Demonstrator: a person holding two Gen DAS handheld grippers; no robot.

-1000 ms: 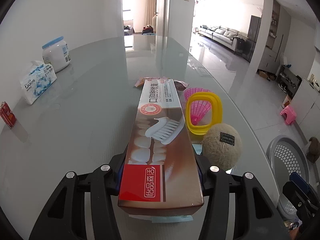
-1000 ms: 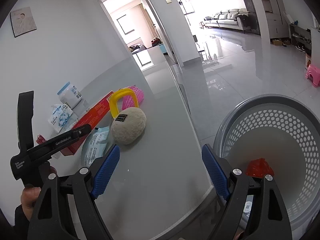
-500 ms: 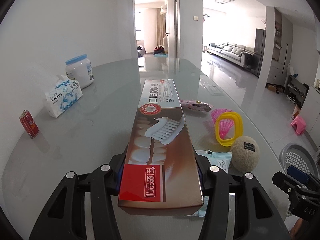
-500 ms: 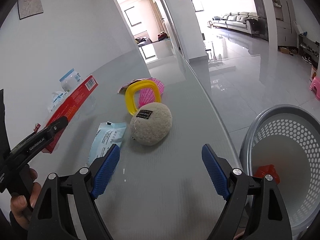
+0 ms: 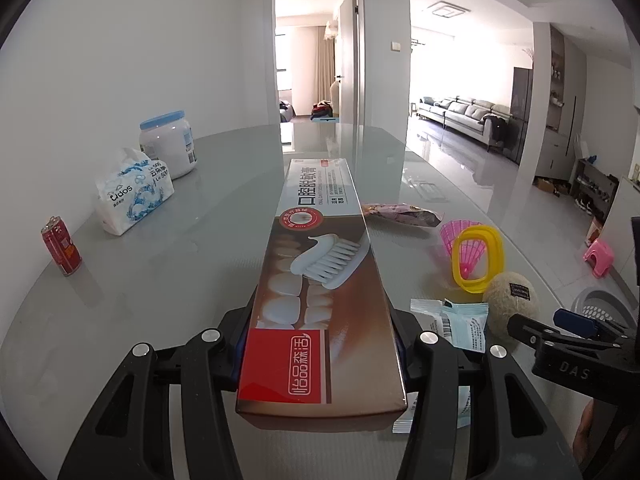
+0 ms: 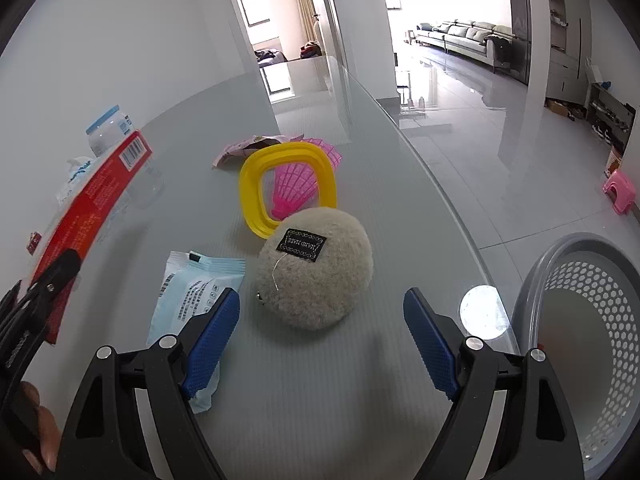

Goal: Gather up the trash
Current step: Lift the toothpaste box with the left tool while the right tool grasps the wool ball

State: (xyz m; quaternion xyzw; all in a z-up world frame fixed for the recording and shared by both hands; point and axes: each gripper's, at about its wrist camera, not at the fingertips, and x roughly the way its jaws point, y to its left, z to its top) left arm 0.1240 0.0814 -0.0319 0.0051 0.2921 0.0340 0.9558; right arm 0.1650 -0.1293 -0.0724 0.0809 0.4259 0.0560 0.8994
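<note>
My left gripper (image 5: 322, 332) is shut on a long toothpaste box (image 5: 320, 280), held above the glass table (image 5: 160, 288) and pointing away from me. The same box (image 6: 100, 192) shows at the left of the right wrist view. My right gripper (image 6: 320, 308) is open and empty over the table, just in front of a beige felt ball (image 6: 316, 272). A pale blue wrapper (image 6: 196, 284) lies flat under its left finger. Behind the ball, a yellow ring (image 6: 252, 200) frames a pink shuttlecock (image 6: 296, 188). A pink wrapper (image 6: 248, 146) lies beyond them. A grey perforated basket (image 6: 560, 264) stands on the floor, right of the table.
A red can (image 5: 62, 250), a tissue pack (image 5: 132, 196) and a white jar (image 5: 170, 148) with a blue lid stand along the table's far left by the wall. The table's curved edge runs along the right. A pink stool (image 6: 619, 192) stands on the floor.
My right gripper has moved left from over the basket to over the table, close to the ball. My left gripper has carried the box leftwards, still shut on it.
</note>
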